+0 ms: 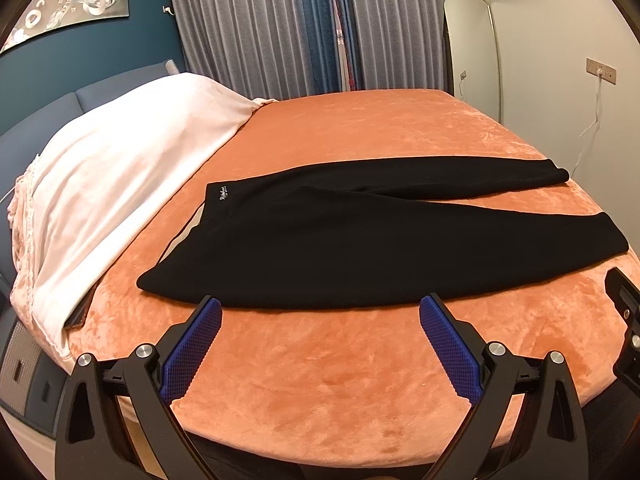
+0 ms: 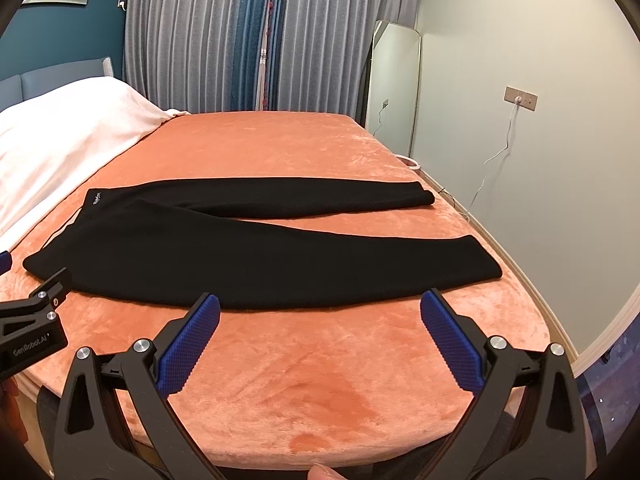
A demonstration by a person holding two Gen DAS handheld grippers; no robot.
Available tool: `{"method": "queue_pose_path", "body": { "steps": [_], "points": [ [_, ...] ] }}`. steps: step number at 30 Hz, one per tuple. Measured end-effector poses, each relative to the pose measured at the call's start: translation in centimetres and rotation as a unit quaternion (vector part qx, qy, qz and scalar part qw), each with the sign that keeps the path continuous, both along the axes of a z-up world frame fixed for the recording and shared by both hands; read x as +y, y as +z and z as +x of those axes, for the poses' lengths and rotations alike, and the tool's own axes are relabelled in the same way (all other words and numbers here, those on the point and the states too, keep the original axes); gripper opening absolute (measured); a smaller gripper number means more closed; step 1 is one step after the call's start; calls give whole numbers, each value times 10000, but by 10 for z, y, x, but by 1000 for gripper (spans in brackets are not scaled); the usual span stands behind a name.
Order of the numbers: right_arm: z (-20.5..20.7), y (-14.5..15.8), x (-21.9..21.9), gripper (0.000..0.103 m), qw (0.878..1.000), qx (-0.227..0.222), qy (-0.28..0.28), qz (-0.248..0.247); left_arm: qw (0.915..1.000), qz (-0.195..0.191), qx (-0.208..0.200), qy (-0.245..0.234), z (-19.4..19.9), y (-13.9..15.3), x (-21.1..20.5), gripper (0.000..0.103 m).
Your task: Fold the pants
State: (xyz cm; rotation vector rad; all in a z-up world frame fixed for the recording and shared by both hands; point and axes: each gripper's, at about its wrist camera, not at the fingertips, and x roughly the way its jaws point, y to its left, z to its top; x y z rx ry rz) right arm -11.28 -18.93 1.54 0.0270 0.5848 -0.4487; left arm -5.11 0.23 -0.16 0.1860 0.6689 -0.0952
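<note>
Pants (image 1: pixel 320 236) flat on orange bed (image 1: pixel 320 380), legs toward 3 o'clock; left gripper (image 1: pixel 320 312) and right gripper (image 2: pixel 320 308) both released, empty.

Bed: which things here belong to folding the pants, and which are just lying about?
For the job:
black pants, spread flat
left gripper, jaws open
right gripper, jaws open
orange bed cover, the work surface

Just lying about:
white blanket
curtains
mirror

Bare orange plush bed cover (image 1: pixel 320 380) lies open toward 6 o'clock; flat black pants (image 1: pixel 320 240) span 12 o'clock; a heaped white blanket (image 1: pixel 100 184) blocks 10 o'clock.
</note>
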Motion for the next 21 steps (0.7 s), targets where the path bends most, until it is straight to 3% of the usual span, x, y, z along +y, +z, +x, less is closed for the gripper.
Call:
{"method": "queue_pose_path", "body": {
  "steps": [15,21],
  "points": [
    [2,-10,-80,98,9991,-153,238,300,9992,250,25,309,18,1,-51,97],
    [34,-19,-126,98,9985,22,375,390,9994,250,117,211,49,-7,-62,97]
  ]
}}
